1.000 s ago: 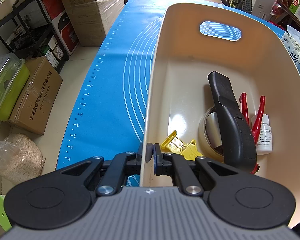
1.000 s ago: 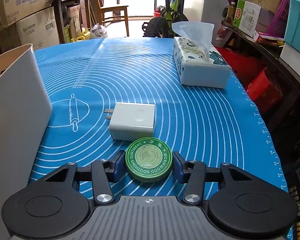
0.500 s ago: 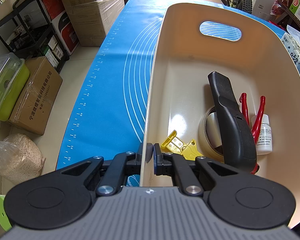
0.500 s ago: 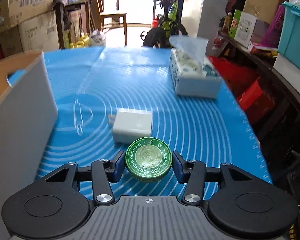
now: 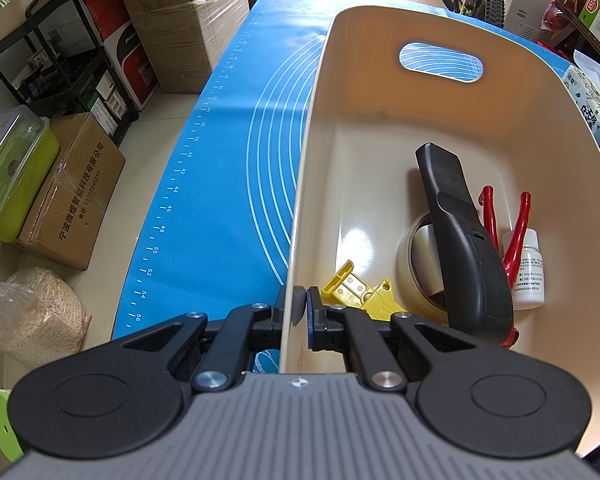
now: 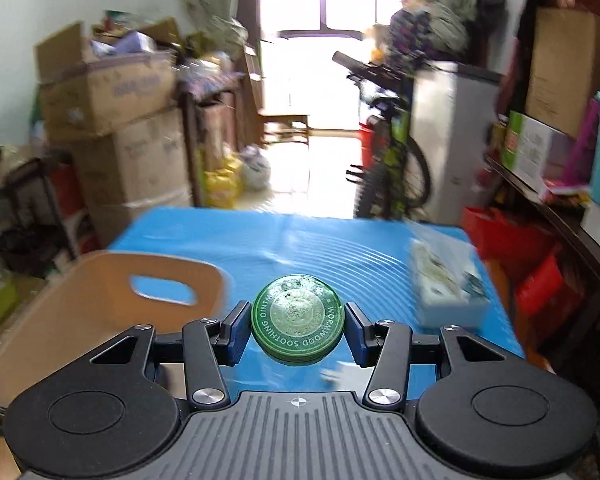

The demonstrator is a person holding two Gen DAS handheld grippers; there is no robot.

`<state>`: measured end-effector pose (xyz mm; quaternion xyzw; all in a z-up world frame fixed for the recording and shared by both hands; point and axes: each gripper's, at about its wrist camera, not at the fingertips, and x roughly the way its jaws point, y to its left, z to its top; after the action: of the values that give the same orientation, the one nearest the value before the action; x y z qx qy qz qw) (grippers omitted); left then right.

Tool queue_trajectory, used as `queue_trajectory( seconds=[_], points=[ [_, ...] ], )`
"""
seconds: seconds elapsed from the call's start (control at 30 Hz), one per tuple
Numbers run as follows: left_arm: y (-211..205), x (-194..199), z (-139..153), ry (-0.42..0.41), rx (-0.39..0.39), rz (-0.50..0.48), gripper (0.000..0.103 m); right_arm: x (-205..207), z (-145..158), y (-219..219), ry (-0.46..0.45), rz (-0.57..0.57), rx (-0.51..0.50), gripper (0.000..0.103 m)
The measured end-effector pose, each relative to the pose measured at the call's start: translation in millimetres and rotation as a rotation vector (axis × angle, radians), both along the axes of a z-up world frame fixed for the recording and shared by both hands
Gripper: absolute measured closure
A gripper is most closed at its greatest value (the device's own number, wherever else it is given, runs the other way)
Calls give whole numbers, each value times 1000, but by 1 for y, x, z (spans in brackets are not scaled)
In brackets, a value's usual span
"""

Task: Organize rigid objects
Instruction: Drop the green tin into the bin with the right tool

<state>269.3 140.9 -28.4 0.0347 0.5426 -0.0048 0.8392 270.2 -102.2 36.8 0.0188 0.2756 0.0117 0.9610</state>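
My left gripper [image 5: 300,310] is shut on the near left wall of a cream plastic bin [image 5: 312,128] standing on the blue mat [image 5: 220,184]. In the bin lie a black remote [image 5: 460,232], a tape roll [image 5: 416,256], red-handled pliers [image 5: 518,220], a small white bottle [image 5: 532,276] and a yellow piece [image 5: 356,288]. My right gripper [image 6: 298,326] is shut on a round green ointment tin [image 6: 298,320] and holds it tilted, above the mat [image 6: 340,252]. The bin [image 6: 80,312] shows at its lower left.
A white tissue box [image 6: 448,284] stands on the mat's right side; it also shows in the left wrist view [image 5: 592,108]. Cardboard boxes [image 5: 72,188] and a green container [image 5: 12,172] stand on the floor left of the table.
My right gripper has lifted the green tin off the mat, tilted up and swung left toward the bin; the white charger has dropped out of view. The left gripper has not moved.
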Motion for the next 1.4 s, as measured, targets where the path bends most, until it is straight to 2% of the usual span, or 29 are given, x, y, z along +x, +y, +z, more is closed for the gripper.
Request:
queue_trajectory(
  seconds=[0.17,0.37,0.67,0.83,0.97,1.07,1.13,1.27,1.4],
  points=[
    [0,0,0,0,0,0,94,6,3,36,9,100,2,48],
    [0,0,0,0,0,0,94,7,-8,72,59,177,4,48],
    [0,0,0,0,0,1,94,5,-41,106,195,274,-16,48],
    [-1,0,0,0,1,0,94,9,-58,117,312,311,-44,48],
    [0,0,1,0,2,0,94,11,-60,122,354,328,-63,48],
    [0,0,1,0,2,0,94,12,-57,117,354,324,-31,42],
    [0,0,1,1,2,0,94,12,-53,114,344,325,-22,42],
    [0,0,1,1,0,0,94,6,-37,104,293,300,-12,35],
    [0,1,1,1,0,0,94,2,-18,84,225,252,6,33]
  ],
)
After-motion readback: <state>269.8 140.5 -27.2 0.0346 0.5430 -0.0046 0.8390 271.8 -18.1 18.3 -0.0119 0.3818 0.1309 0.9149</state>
